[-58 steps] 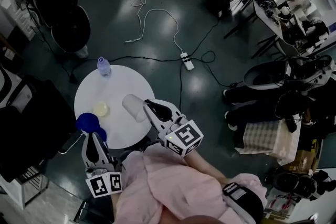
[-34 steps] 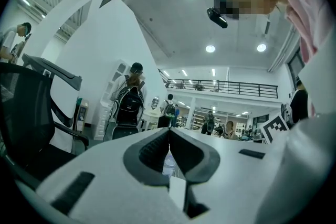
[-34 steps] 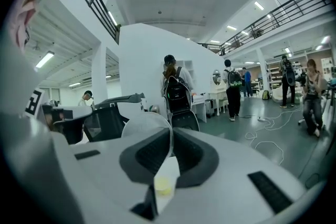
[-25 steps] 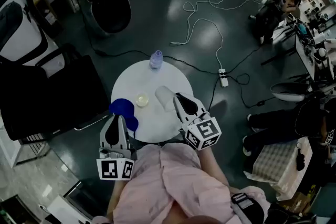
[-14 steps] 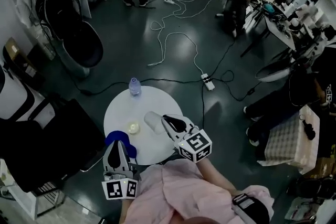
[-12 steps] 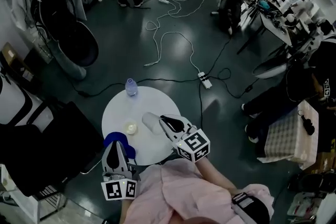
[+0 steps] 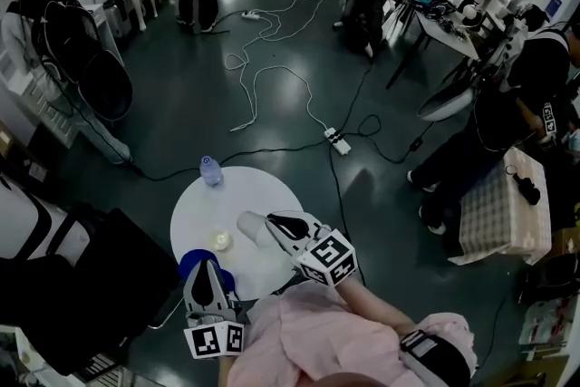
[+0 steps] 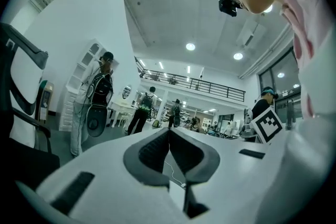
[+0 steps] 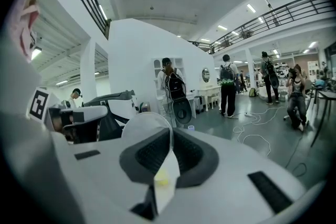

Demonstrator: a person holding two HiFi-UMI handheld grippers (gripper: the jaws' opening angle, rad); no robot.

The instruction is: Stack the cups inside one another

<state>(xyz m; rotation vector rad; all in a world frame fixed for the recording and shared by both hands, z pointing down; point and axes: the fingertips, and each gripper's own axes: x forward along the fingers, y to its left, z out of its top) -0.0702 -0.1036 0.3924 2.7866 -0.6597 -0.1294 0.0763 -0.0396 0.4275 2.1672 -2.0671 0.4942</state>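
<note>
Translucent white plastic cup [image 9: 143, 124] is held by the right gripper [image 9: 170, 137]: in the right gripper view the two dark jaws are closed on the thin wall of this cup, and its round rim stands up to the left of the jaws. A pale yellow spot shows through the wall low between them. In the head view the same cup [image 7: 251, 228] lies on its side at the tip of the right gripper [image 7: 272, 223], above the middle of the round white table [image 7: 258, 193]. This gripper reaches from the lower right toward the upper left. The small pale yellow cup [image 7: 220, 239] stands on the table just left of the held cup, apart from it. The dark blue cup [image 7: 191, 260] is at the lower left edge of the table, directly at the tip of the left gripper [image 7: 206, 271], which points up the frame; I cannot tell if they touch. In the left gripper view the jaws of the left gripper [image 8: 169, 137] are pressed together with nothing visible between them. A clear water bottle with a blue cap [image 7: 210, 169] stands at the far edge of the table.
</note>
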